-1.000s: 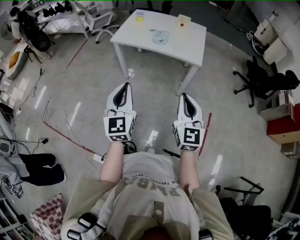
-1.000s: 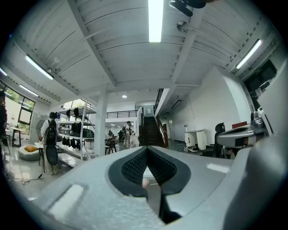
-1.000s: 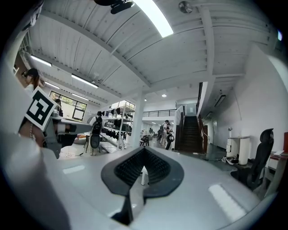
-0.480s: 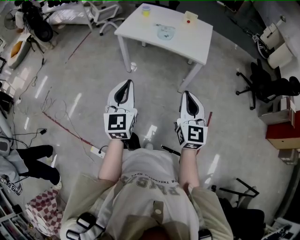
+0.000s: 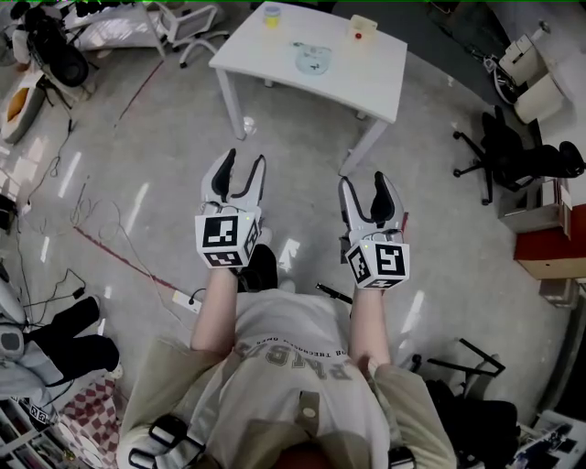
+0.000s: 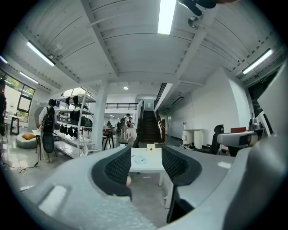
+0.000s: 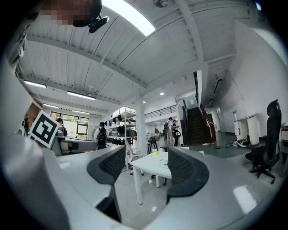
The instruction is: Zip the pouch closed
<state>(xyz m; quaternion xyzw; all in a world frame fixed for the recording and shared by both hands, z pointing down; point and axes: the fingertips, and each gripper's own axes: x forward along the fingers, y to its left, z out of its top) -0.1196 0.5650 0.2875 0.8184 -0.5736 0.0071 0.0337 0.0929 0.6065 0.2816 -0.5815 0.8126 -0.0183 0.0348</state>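
a second ago both pairs of jaws were pressed together; now the left tool point(image 5: 241, 169) and the right tool point(image 5: 366, 188) are both opening, their dark ribbed pads already well apart, with nothing between them but air. the counter point(image 5: 366, 78) has shifted only slightly in the head view since then, and the things on it lie as they did. there are two tools, one in each hand, held side by side and level in front of the person's chest. there is one white counter, and on it three things: one pale pouch point(image 5: 312, 60) lying flat near its middle, one yellow cup point(image 5: 272, 13) at the far left edge and one small cream box point(image 5: 362, 27) with a red dot at the far right. the pouch is well apart from both tools, untouched. the floor point(image 5: 137, 165) is glossy grey concrete, with loose cables point(image 5: 101, 224) trailing at the left and a black office chair point(image 5: 513, 156) at the right. the left gripper view shows a staircase point(image 6: 150, 128) beyond the counter, under a ribbed white ceiling point(image 6: 135, 45) with strip lights.
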